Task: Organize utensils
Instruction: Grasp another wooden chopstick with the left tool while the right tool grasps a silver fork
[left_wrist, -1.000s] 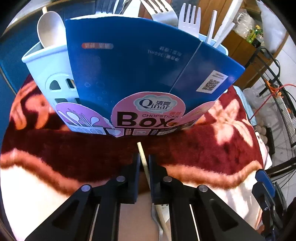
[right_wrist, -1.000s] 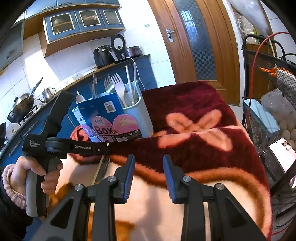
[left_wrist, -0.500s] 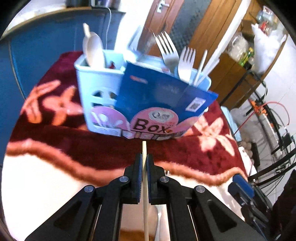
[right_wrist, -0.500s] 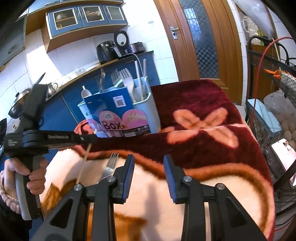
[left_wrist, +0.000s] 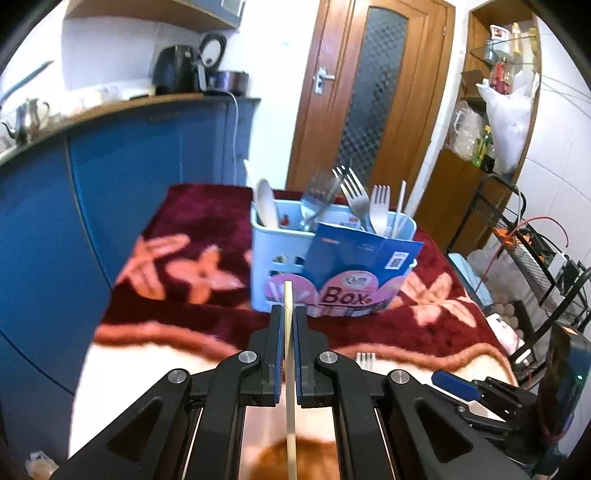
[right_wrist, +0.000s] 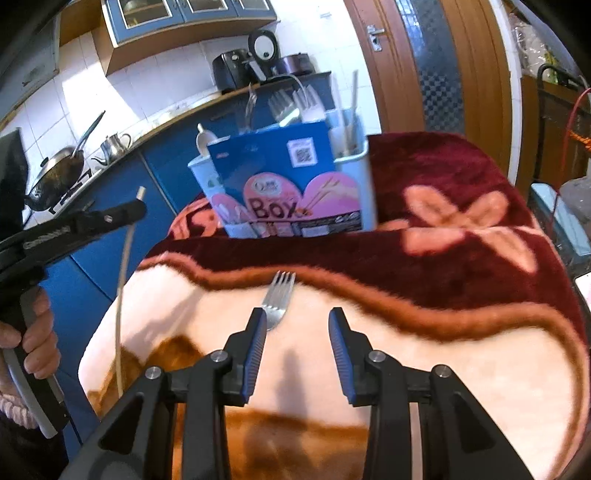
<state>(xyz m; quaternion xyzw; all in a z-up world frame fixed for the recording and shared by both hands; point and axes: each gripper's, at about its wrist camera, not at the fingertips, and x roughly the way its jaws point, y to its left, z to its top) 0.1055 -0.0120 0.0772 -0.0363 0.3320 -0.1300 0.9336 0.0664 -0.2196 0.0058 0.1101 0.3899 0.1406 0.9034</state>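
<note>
- Chopstick (left_wrist: 289, 373): one, pinched between the closed left tongs (left_wrist: 289, 314) and lifted clear of the blanket (right_wrist: 424, 350). Its tip stands proud of the tongs and aims toward the caddy (left_wrist: 275, 254), judged ready for dropping in upright.
- Fork (right_wrist: 277, 301): one, lying flat on the blanket, tines toward the caddy. The right tongs (right_wrist: 297, 332) hover just over its neck, parted and empty, apparently lining up a pickup.
- Caddy: one, pale blue, standing on the blanket-covered bench beyond the fork. It holds one spoon (left_wrist: 266, 206), about four forks and some pale sticks. A blue card sleeve (left_wrist: 360, 262) fronts it.
- One hand (right_wrist: 35, 339) grips the left handle.
</note>
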